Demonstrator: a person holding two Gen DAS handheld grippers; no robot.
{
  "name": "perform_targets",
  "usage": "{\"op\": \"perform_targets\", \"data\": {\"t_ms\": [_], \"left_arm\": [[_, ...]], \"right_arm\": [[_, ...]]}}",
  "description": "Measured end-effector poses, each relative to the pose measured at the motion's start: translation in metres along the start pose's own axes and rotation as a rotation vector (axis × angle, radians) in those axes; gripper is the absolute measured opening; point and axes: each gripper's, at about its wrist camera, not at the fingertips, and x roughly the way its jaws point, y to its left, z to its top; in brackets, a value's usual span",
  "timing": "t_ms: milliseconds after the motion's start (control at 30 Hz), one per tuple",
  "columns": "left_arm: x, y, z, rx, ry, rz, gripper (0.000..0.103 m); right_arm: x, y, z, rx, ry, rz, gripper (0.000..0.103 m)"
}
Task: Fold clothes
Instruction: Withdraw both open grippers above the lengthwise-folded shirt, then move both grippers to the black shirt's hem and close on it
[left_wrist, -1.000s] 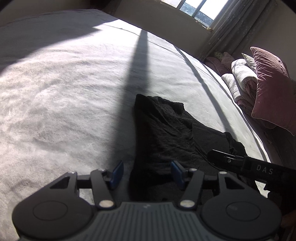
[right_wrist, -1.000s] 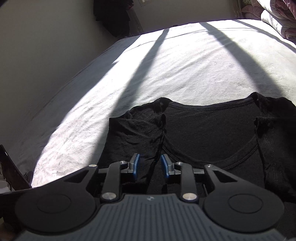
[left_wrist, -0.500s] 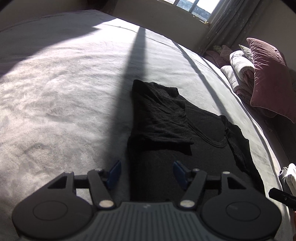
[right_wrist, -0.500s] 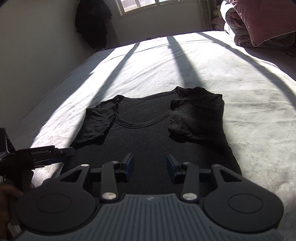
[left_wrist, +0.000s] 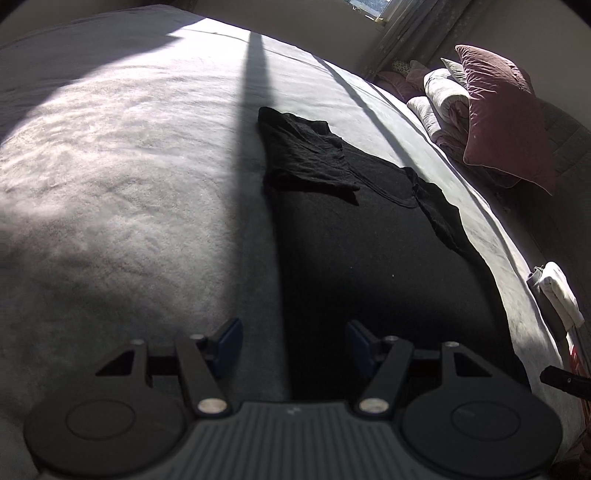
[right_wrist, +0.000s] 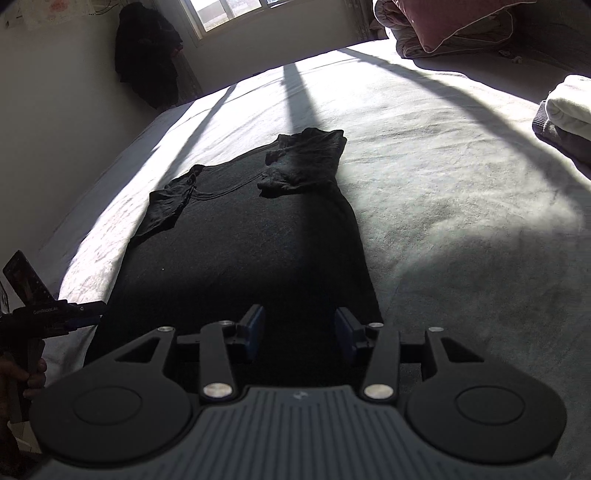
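A black T-shirt (left_wrist: 369, 258) lies flat on the grey bed (left_wrist: 110, 166), collar at the far end and both sleeves folded in over the chest. My left gripper (left_wrist: 293, 341) is open and low over the hem end, straddling the shirt's left edge with nothing between its fingers. In the right wrist view the shirt (right_wrist: 240, 251) runs away from me. My right gripper (right_wrist: 300, 328) is open above the hem, near the shirt's right side. The left gripper (right_wrist: 62, 317) shows at that view's left edge, held by a hand (right_wrist: 22, 373).
A dark red pillow and rolled quilts (left_wrist: 506, 110) are piled at the head of the bed. A folded white cloth (left_wrist: 554, 291) lies near the bed's right edge, also seen as the white cloth (right_wrist: 569, 107). Dark clothes (right_wrist: 147, 55) hang on the wall by the window.
Both grippers have drawn back from the sleeves and collar toward the hem. The right gripper, nearly closed by a sleeve a second ago, now stands wide open. The shirt lies still.
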Motion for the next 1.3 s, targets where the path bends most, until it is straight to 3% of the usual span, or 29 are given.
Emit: {"op": "perform_targets", "data": {"t_ms": [333, 600, 833, 1300], "left_arm": [[-0.045, -0.005, -0.061, -0.033, 0.106, -0.092, 0.063], [-0.076, -0.01, -0.099, -0.038, 0.136, -0.147, 0.063], [-0.083, 0.002, -0.12, -0.082, 0.208, -0.196, 0.063], [-0.07, 0.012, -0.139, 0.019, 0.286, -0.225, 0.062]], "right_arm": [[-0.037, -0.03, -0.038, 0.049, 0.004, 0.02, 0.047], [-0.066, -0.054, -0.069, 0.11, 0.01, 0.037, 0.047], [-0.08, -0.066, -0.088, 0.122, 0.078, 0.044, 0.047], [-0.084, -0.06, -0.108, -0.004, 0.24, 0.043, 0.053]]}}
